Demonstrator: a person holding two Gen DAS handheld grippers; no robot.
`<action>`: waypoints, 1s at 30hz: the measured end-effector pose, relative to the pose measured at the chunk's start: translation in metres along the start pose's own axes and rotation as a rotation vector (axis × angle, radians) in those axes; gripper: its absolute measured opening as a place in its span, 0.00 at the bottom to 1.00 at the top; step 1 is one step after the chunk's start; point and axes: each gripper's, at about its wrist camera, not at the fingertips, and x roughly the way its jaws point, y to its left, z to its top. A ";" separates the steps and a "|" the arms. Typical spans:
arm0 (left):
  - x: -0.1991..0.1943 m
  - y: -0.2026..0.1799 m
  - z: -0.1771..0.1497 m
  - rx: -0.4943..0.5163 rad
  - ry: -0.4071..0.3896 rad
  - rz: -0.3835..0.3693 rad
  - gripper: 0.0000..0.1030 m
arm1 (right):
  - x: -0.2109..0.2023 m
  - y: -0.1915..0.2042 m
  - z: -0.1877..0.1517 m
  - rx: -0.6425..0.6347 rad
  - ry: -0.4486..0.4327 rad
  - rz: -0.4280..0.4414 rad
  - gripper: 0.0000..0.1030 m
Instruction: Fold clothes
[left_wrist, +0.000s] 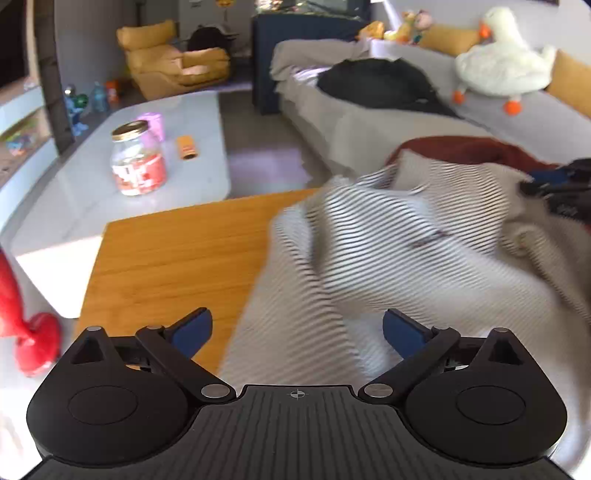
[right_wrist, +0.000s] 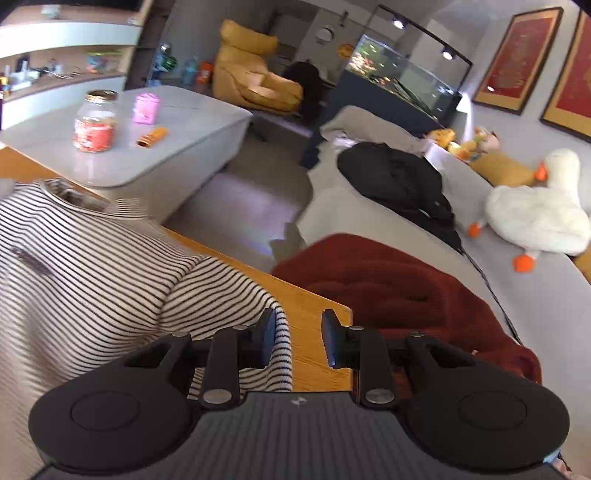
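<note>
Grey table (left_wrist: 177, 122): jar (left_wrist: 138, 162), pink tin (left_wrist: 152, 123), orange tube (left_wrist: 186, 147). Sofa (left_wrist: 517, 122): white goose toy (left_wrist: 502, 66), black coat (left_wrist: 380, 83), red blanket (right_wrist: 388, 288). Yellow armchair (right_wrist: 251, 74). Fish tank (right_wrist: 399, 74).

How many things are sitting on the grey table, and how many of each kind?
Glass jar with a gold lid: 1
Pink tin: 1
Small orange tube lying on its side: 1
Total on the grey table: 3
</note>
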 end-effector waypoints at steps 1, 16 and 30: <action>0.010 0.007 0.003 0.010 0.012 0.060 0.95 | 0.012 -0.005 -0.002 0.005 0.026 -0.033 0.28; -0.058 0.026 -0.013 -0.228 -0.072 -0.207 1.00 | -0.173 -0.042 -0.100 0.273 -0.045 0.244 0.74; -0.077 -0.066 -0.078 -0.157 0.003 -0.487 1.00 | -0.176 -0.066 -0.200 1.005 0.207 0.262 0.37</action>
